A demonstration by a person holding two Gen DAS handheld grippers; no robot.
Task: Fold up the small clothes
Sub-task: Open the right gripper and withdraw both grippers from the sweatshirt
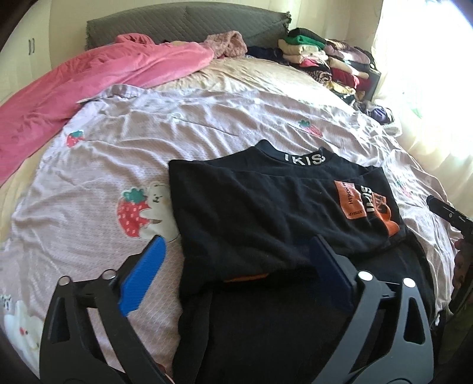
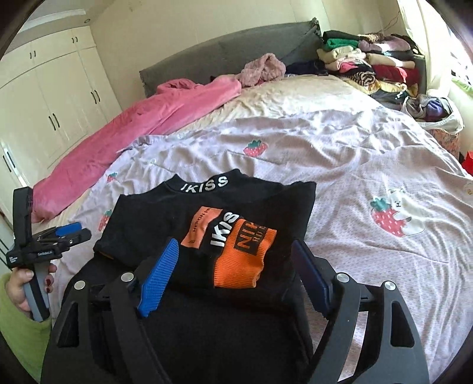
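A small black top [image 1: 266, 212] with a white "IKISS" collar and orange patches lies partly folded on the bed's strawberry-print sheet [image 1: 147, 141]. It also shows in the right wrist view [image 2: 207, 218]. My left gripper [image 1: 236, 257] is open and empty, just above the garment's near left edge. My right gripper [image 2: 236, 260] is open and empty, its jaws either side of the orange cuff [image 2: 245, 260] at the garment's near edge. The left gripper shows at the left in the right wrist view [image 2: 71, 232].
A pink blanket [image 1: 88, 88] lies along the bed's left side. A stack of folded clothes [image 1: 331, 62] sits at the far right corner by the grey headboard [image 1: 183, 26]. White wardrobes [image 2: 44, 103] stand to the left. A bright window is at the right.
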